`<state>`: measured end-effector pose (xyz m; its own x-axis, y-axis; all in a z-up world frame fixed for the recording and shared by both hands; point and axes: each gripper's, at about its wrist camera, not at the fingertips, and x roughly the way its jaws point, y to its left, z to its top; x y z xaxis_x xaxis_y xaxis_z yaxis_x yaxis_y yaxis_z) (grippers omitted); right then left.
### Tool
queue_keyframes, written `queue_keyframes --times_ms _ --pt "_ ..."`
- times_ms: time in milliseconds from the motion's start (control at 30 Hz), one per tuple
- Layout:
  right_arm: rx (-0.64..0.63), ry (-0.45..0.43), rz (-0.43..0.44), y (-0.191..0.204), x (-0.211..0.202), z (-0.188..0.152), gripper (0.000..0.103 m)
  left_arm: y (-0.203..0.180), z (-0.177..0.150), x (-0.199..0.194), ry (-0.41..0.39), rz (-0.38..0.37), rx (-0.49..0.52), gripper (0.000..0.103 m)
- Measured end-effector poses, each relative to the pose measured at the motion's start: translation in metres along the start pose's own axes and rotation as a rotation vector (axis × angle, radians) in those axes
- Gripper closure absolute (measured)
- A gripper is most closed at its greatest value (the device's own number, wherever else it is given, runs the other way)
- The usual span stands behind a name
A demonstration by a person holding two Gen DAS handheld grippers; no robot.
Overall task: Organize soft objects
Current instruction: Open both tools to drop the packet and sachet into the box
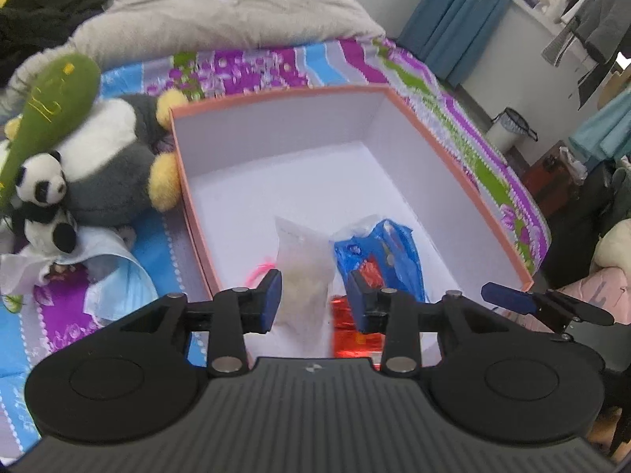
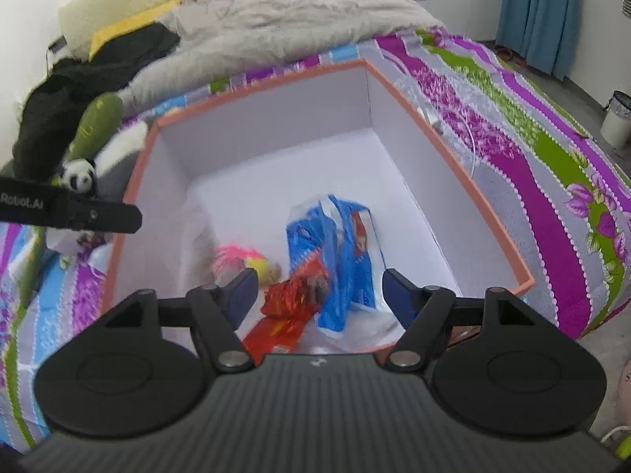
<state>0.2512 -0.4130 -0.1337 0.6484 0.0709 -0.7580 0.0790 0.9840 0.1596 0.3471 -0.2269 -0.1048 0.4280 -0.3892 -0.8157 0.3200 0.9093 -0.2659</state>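
Left wrist view. The left gripper (image 1: 314, 301) points down into an open box (image 1: 465, 181) with an orange rim and white inside, which sits on a bed covered by a striped sheet (image 1: 276, 67) in purple, blue and green. Its jaws stand partly apart. A clear bag (image 1: 303, 260) of pale filling stands upright between them; whether the pads press on it cannot be told, though a gap shows on the right side. Just right of the clear bag, on the box floor, lie a blue plastic bag (image 1: 388, 252) and a red foil packet (image 1: 357, 335), touching each other. A pink item (image 1: 258, 272) shows by the left pad, mostly hidden. Left of the box, on the sheet, a heap of soft toys: a small panda (image 1: 43, 185) in front of a grey and white plush (image 1: 114, 157) with yellow feet, and a green plush (image 1: 51, 94) above them. A crumpled white wrapper (image 1: 102, 252) lies beneath. The right gripper (image 1: 508, 297) enters at the right edge, over the near corner of the box.

Right wrist view. The right gripper (image 2: 319, 295) also points into the box (image 2: 449, 165). Its jaws are wide and grip nothing; the blue plastic bag (image 2: 335, 244) and the red foil packet (image 2: 292, 307) lie below, between them. A pink and yellow fuzzy item (image 2: 246, 258) lies left of the packet. The left gripper (image 2: 98, 213) crosses the left edge. A grey duvet (image 2: 299, 12) and black clothing (image 2: 79, 90) lie at the head of the bed.
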Motion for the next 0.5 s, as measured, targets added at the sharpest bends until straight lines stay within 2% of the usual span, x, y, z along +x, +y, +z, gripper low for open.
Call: queue_keyframes --times_ms 267,500 --pt "-0.003 -0.144 0.062 0.023 -0.051 0.009 0.031 0.000 -0.008 -0.067 -0.143 -0.002 0.055 0.061" --pt "-0.023 -0.251 0.119 0.046 -0.092 0.001 0.031 0.006 -0.027 -0.126 -0.259 0.000 0.077 0.061"
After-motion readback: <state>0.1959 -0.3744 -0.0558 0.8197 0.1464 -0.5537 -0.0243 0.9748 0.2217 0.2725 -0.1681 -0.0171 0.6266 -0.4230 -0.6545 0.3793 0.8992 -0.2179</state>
